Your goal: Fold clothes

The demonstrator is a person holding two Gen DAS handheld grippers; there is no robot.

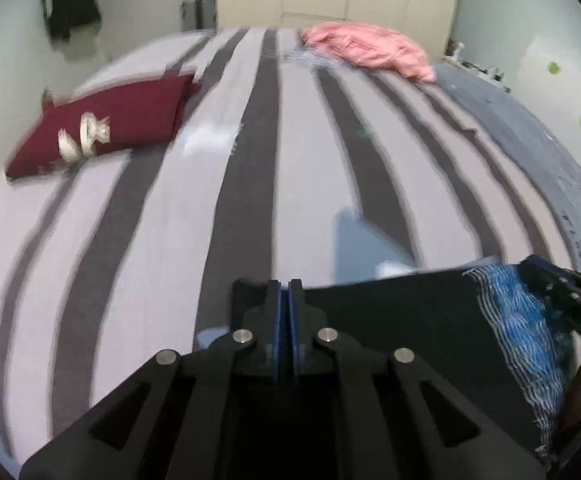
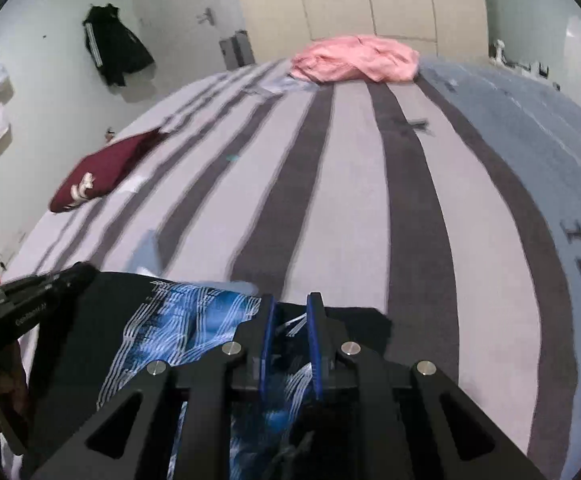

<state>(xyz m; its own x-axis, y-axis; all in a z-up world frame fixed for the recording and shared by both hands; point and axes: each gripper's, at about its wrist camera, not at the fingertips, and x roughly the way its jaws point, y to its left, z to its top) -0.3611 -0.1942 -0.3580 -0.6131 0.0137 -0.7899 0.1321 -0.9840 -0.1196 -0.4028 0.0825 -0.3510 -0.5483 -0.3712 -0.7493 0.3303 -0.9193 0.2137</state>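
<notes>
Jaws of both the left gripper (image 1: 284, 286) and right gripper (image 2: 292, 300) are clamped on a black-and-blue garment (image 2: 186, 316) above the striped bed (image 2: 346, 200).

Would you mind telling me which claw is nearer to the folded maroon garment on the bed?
Left. The left claw sits on the maroon garment side; the right claw lies farther across.

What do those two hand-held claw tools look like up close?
Both the left gripper and the right gripper are matte black, with flat angular linkage arms, triangular cut-outs, round silver pivot pins and blue pads lining the inner faces of their fingers. No cables show.
</notes>
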